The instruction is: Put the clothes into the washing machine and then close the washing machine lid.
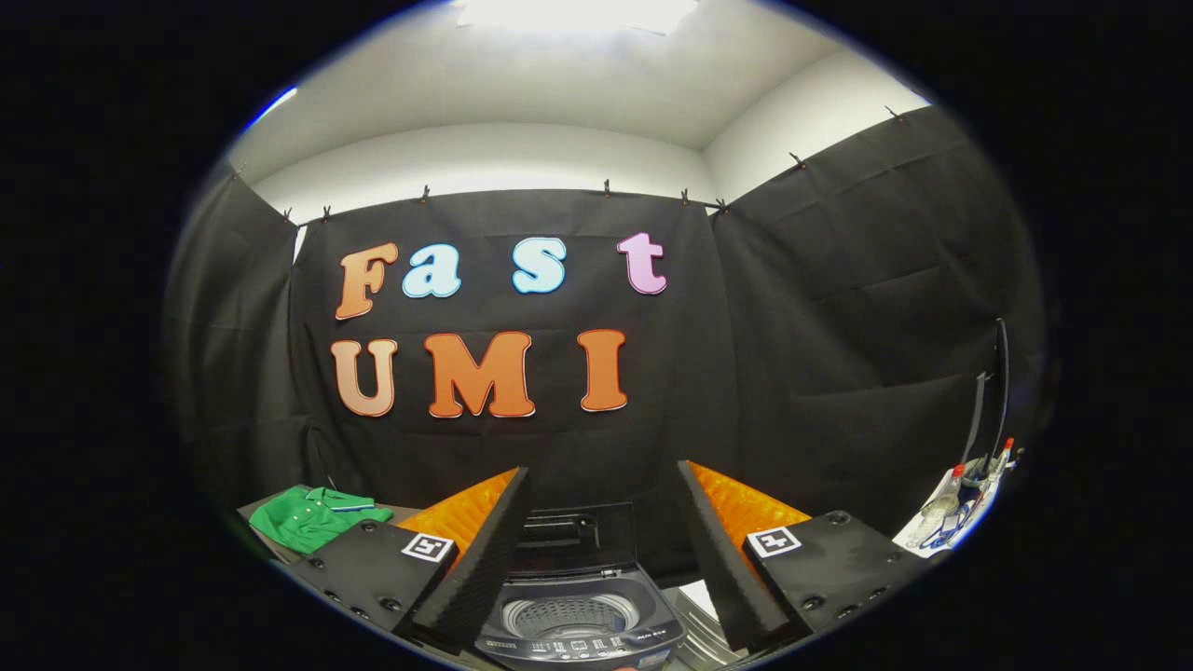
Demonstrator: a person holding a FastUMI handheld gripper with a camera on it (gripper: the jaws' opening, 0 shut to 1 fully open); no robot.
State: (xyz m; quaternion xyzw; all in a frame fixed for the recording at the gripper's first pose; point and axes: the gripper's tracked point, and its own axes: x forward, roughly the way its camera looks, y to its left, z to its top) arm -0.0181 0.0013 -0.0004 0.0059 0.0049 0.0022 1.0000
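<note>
Tool [596,559] fingers apart above washer [580,615]

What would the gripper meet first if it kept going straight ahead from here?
Probably the washing machine's raised lid, which stands between the open gripper's fingers, behind the drum opening; depth is hard to judge. The green shirt lies off to the side.

A small top-loading washing machine [580,626] stands between the two spread fingers of the gripper [596,550], which hold nothing; its body is dark grey, with a row of controls along the near edge; its lid [570,538] is raised and stands upright at the back; the pale ribbed drum [569,615] lies open; a green polo shirt [312,515] with a striped collar lies crumpled on a surface well off to the left of the machine.
</note>
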